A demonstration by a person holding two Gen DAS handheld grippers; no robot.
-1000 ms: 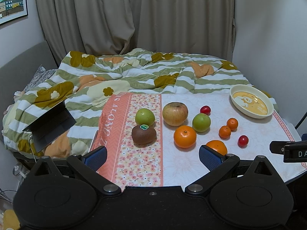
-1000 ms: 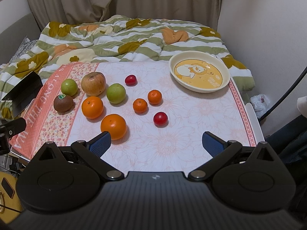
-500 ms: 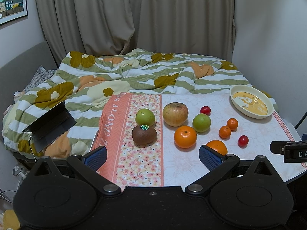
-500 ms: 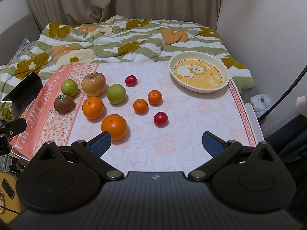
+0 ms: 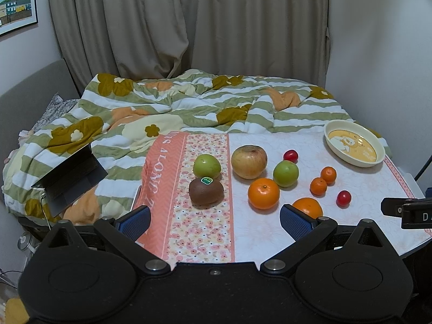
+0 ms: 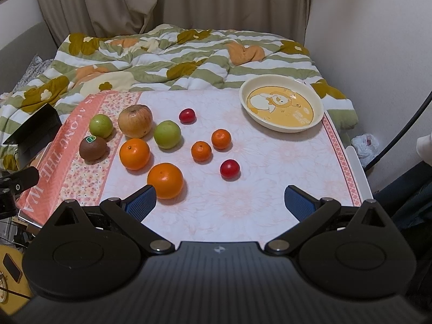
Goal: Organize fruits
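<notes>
Fruits lie on a table with a floral cloth [image 6: 270,183]: a brown kiwi [image 5: 206,191] [image 6: 92,148], two green apples [image 5: 206,165] [image 5: 285,173], a yellowish apple [image 5: 249,161] [image 6: 135,121], two oranges [image 6: 134,153] [image 6: 165,180], two mandarins [image 6: 201,151] [image 6: 221,138] and two red tomatoes [image 6: 229,168] [image 6: 187,115]. A cream bowl [image 6: 282,108] [image 5: 353,147] stands at the far right, empty. My left gripper [image 5: 213,218] is open and empty, near the kiwi. My right gripper [image 6: 220,202] is open and empty, near the closest orange.
A bed with a striped flowered quilt [image 5: 189,102] lies behind the table. A dark laptop [image 5: 70,175] rests on the bed at left. Curtains [image 5: 189,27] and a wall are behind. The right gripper's side shows at the right edge of the left wrist view [image 5: 407,210].
Both grippers have crept slightly forward toward the fruit. Nothing on the table has moved.
</notes>
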